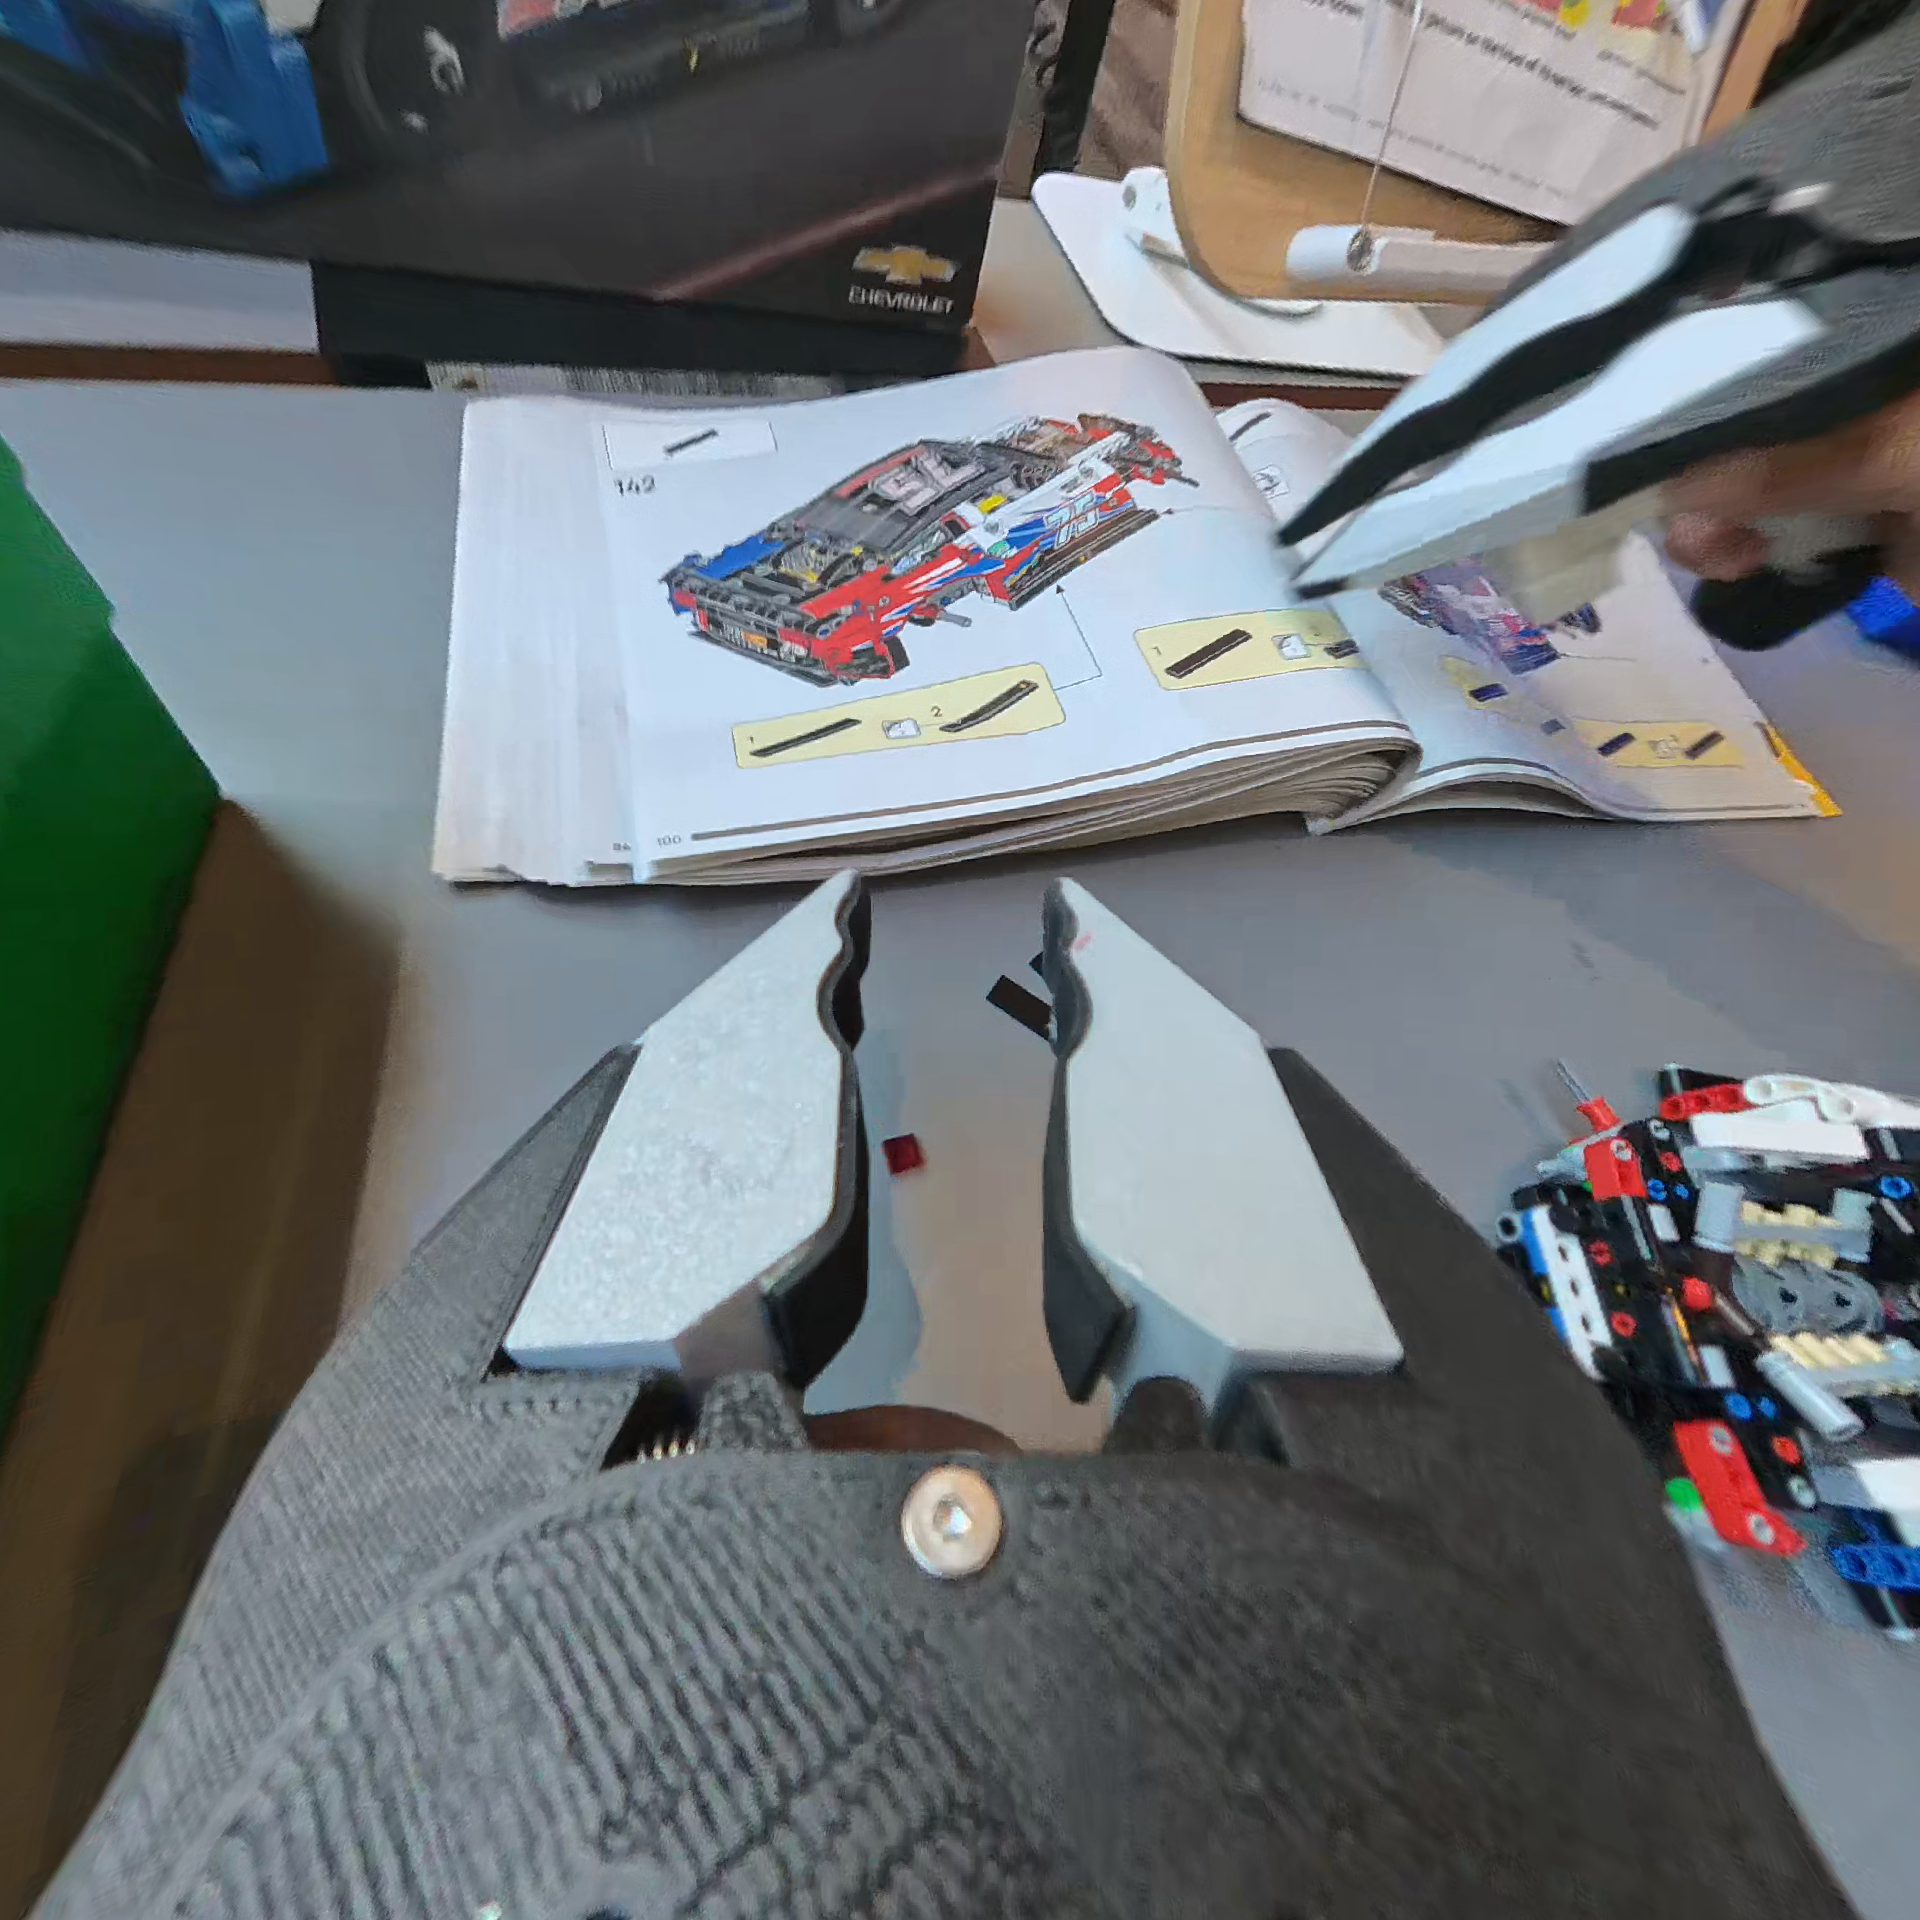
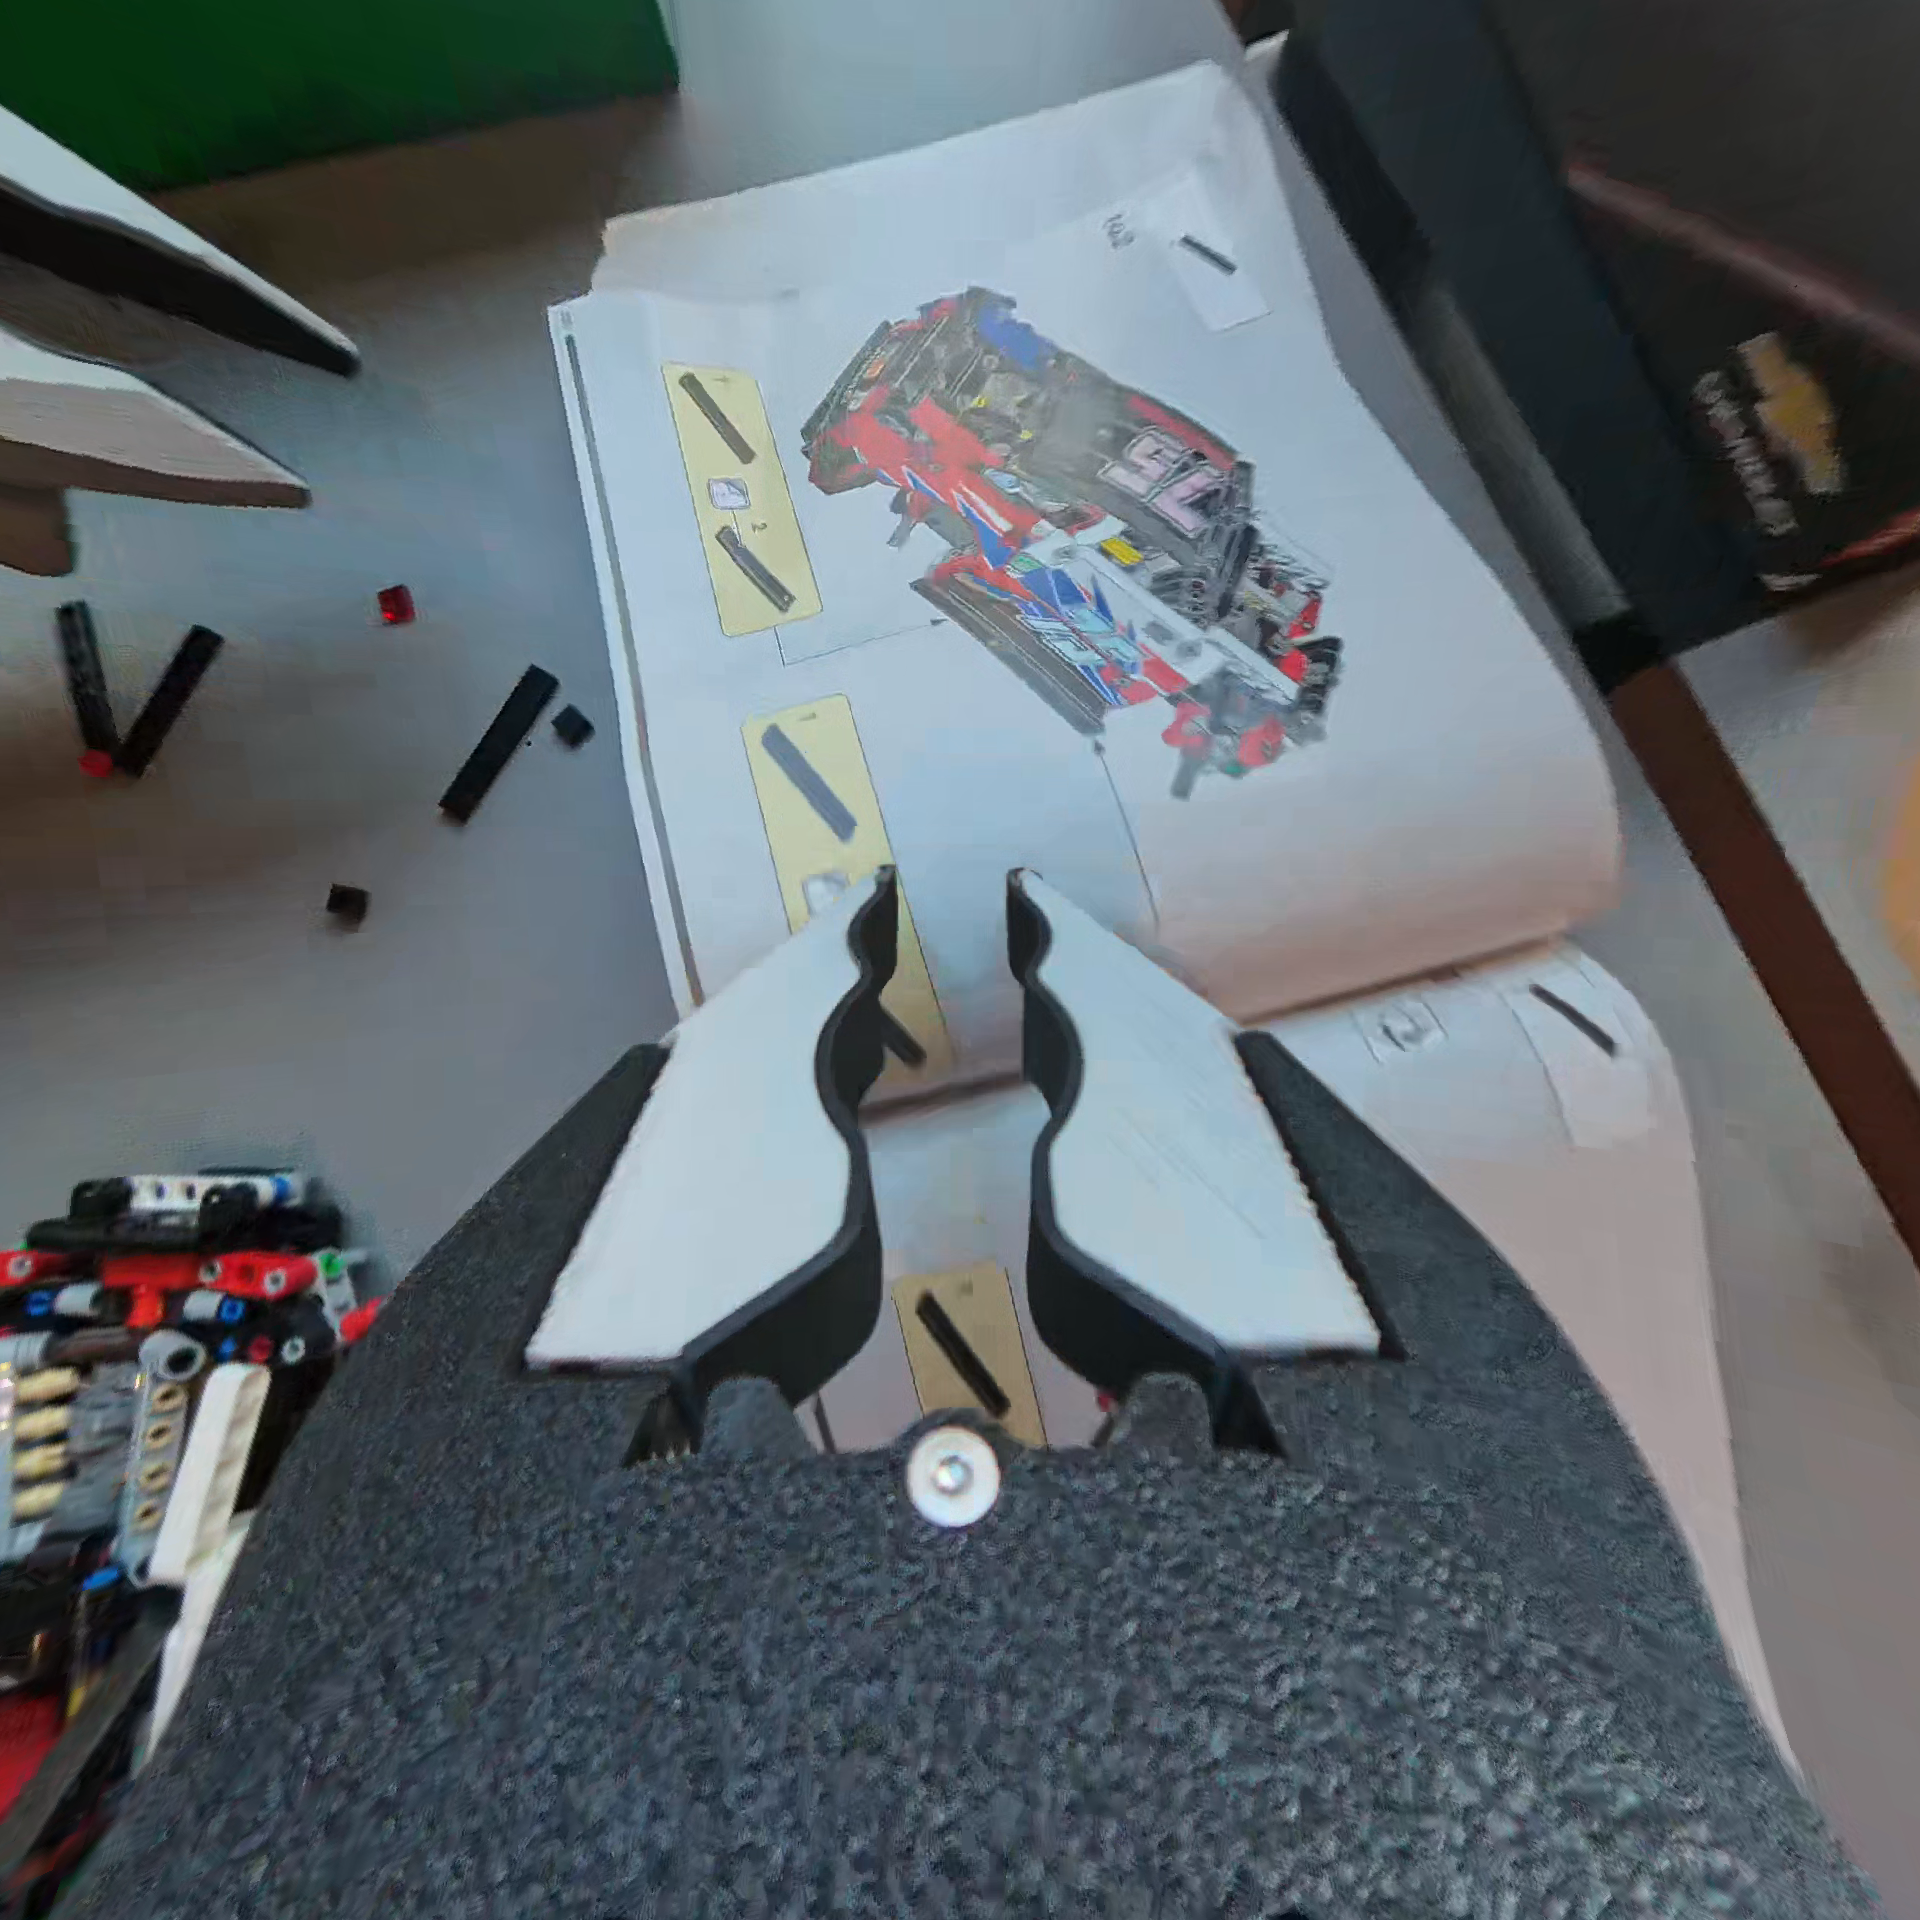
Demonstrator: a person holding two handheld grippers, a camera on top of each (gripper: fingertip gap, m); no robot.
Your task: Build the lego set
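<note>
Left wrist view, left gripper: The left gripper point(image 1: 951, 914) hovered over the grey table point(image 1: 1455, 956) just short of the near edge of the instruction booklet point(image 1: 935, 623). Its jaws stood apart with nothing between them.

Left wrist view, loose parts: A small red piece point(image 1: 902, 1155) lay on the table between the fingers, nearer the camera than the booklet. A black strip point(image 1: 1018, 1003) lay closer to the booklet, partly hidden by the right-hand finger.

Left wrist view, model: The part-built lego car point(image 1: 1745, 1309) sat well to the right of the booklet's near edge.

Left wrist view, right gripper: It hung above the booklet's right page.

Right wrist view, right gripper: The right gripper point(image 2: 951, 883) hovered over the open booklet point(image 2: 1455, 831), jaws apart and empty.

Right wrist view, loose parts: Beside the booklet's long edge lay a long black tile point(image 2: 499, 743), two further black beams point(image 2: 135, 691), a red cube point(image 2: 395, 605) and two small black bits point(image 2: 346, 900).

Right wrist view, model: The car point(image 2: 156, 1351) sat away from the booklet, at lower left.

Right wrist view, box: The set's dark box point(image 2: 1714, 364) stood beyond the booklet.

Step, judged: Checking the page, then fetching a long black piece.

Doing it well, judged: Match the piece's length to the drawing first. Pinch it across its narrow sides near the middle, so it stays level for pressing on.
</note>
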